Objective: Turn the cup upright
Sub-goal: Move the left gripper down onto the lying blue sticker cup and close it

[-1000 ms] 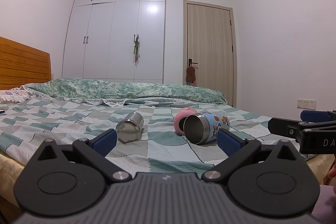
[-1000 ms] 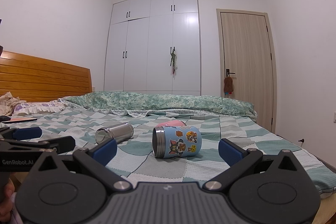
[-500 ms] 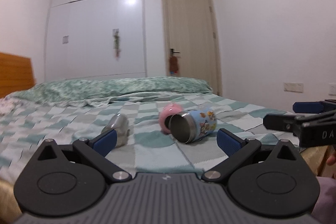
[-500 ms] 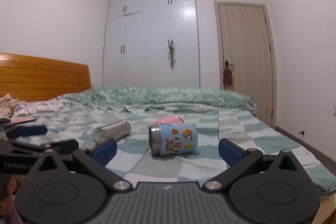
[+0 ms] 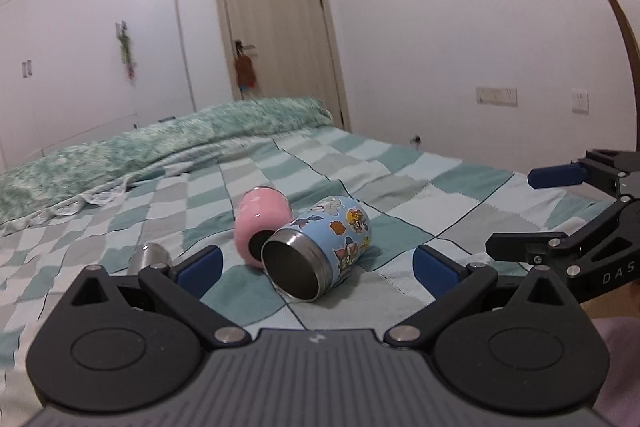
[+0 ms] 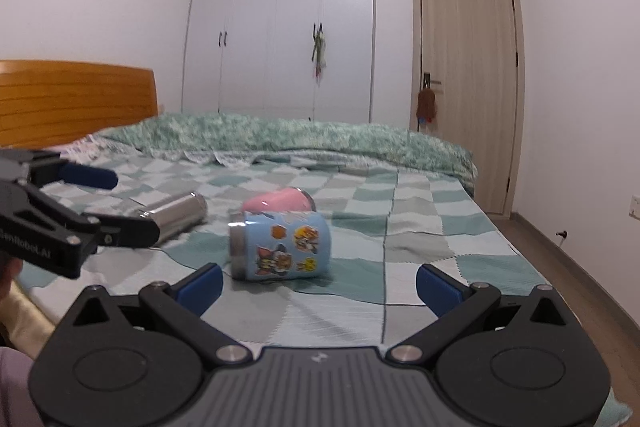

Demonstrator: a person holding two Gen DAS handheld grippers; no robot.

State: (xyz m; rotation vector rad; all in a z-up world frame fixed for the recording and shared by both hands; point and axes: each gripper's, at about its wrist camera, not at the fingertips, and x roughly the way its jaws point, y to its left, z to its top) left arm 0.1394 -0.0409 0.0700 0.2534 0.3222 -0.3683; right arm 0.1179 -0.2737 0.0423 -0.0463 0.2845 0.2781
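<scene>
On the bed [image 6: 420, 227], mid-quilt: blue sticker-covered cup [image 5: 320, 251], lying sideways, steel mouth toward left gripper [image 5: 316, 265]. Likely light, rigid, smooth; grip across its body. Left and right gripper [image 6: 318, 279] fingers apart, empty. Legible: "DAS", "enRobot.AI".

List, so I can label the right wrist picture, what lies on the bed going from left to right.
Other handheld black gripper → plain steel cylindrical cup lying on its side → blue sticker-covered steel cup lying on its side. The pink cup behind the blue one overlaps it, so I left it out.
</scene>
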